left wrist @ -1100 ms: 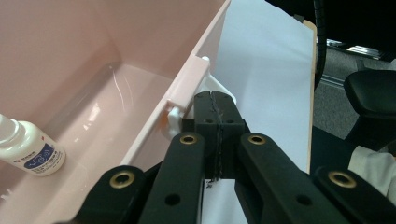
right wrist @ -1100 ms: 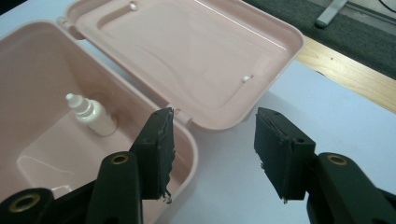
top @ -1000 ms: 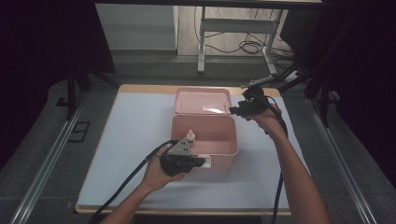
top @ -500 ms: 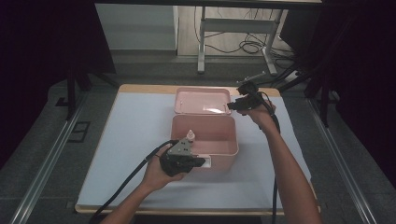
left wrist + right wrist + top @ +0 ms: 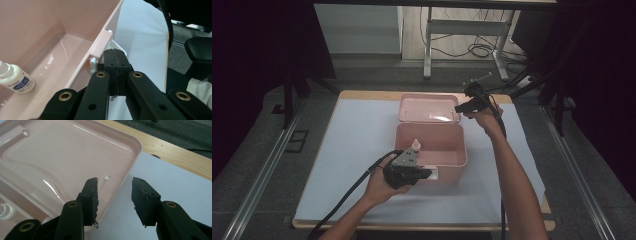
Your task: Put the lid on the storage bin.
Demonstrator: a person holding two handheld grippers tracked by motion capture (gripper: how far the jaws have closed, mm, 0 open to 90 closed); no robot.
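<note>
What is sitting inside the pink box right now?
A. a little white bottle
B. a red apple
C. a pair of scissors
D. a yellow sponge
A: a little white bottle with a blue label stands on the floor of the pink box, near its left wall in the high view.

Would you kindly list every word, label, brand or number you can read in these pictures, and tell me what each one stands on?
Small white bottle in the pink box: a blue label with white print, too small and blurred to read.
Pink lid: no writing to be seen.
Pink box, white table cover, both hand-held grippers: no legible text.
So nothing can be quoted as it reads.
</note>
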